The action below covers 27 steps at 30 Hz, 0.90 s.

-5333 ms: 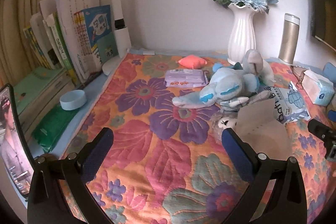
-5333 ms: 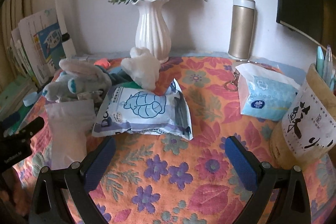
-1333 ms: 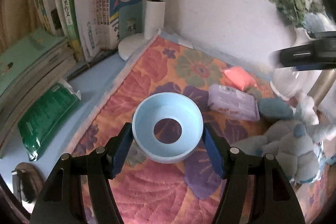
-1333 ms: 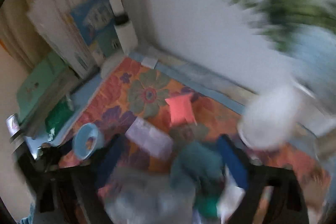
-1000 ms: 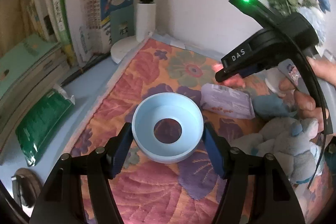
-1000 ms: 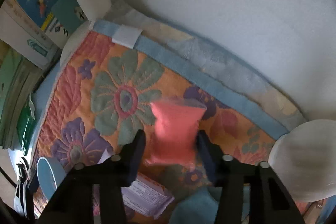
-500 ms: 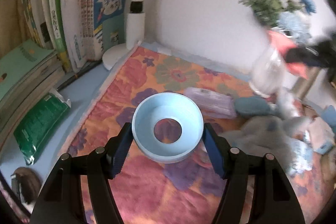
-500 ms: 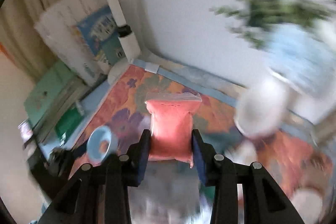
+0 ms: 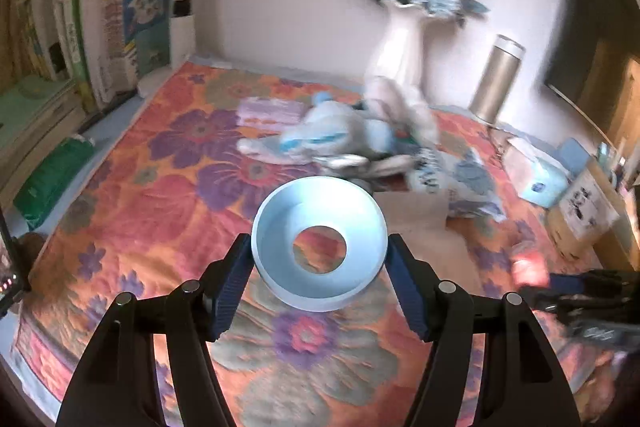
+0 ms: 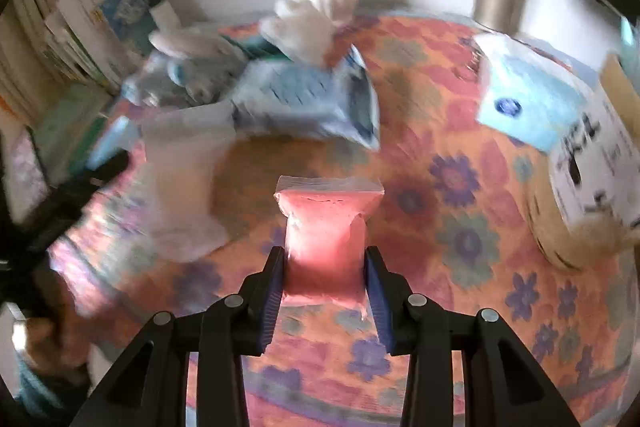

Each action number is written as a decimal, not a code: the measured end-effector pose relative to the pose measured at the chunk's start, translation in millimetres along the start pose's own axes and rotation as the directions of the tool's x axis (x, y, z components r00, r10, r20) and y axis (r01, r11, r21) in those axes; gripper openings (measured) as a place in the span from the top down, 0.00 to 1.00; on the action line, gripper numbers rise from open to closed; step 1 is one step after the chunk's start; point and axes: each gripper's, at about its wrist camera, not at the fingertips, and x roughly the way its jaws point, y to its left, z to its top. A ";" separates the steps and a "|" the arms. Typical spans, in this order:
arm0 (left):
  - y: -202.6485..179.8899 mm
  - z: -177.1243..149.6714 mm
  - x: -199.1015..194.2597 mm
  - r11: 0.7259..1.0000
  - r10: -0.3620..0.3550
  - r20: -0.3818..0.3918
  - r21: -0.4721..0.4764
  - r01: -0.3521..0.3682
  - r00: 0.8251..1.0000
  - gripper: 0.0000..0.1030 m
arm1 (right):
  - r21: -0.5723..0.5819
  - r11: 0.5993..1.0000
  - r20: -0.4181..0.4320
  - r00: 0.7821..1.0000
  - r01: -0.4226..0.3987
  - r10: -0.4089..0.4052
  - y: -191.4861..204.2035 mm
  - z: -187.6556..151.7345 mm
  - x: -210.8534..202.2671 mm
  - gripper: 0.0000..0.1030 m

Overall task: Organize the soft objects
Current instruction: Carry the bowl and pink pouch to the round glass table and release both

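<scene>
My left gripper is shut on a light blue ring-shaped bowl, held above the flowered cloth. My right gripper is shut on a pink soft pouch in a clear bag and carries it over the cloth's near right part. That pouch shows blurred at the right of the left wrist view. A blue and grey plush toy lies mid-table beside a purple wipes pack, a blue printed bag and a white pouch.
A white vase of blue flowers and a gold flask stand at the back wall. Books line the left side, with a green packet below them. A tissue pack and a paper pen holder sit at right.
My right gripper has swung the pink pouch from the back of the table to the near right. My left gripper with the blue bowl has moved rightward toward the table's middle.
</scene>
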 end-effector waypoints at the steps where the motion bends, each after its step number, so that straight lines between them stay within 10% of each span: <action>1: -4.1 -0.1 -2.9 1.000 0.000 0.006 0.012 0.000 1.000 0.37 | 0.007 1.000 -0.008 1.000 -0.011 0.011 -1.4 -4.3 3.7 0.64; 6: -21.7 -1.9 -14.7 0.998 0.000 0.020 0.069 -0.002 1.000 0.37 | 0.076 0.994 0.052 0.996 -0.079 0.075 -9.5 -9.6 6.0 0.48; 11: -13.9 -1.0 -22.2 0.996 0.024 0.036 0.081 -0.027 0.999 0.37 | 0.066 0.997 0.079 0.996 -0.035 0.029 -7.6 -15.4 2.6 0.63; 27: -139.6 34.4 -50.5 0.942 -0.255 0.010 0.227 0.247 0.967 0.37 | 0.161 0.985 0.305 0.952 -0.067 0.015 -57.2 -44.8 -134.3 0.63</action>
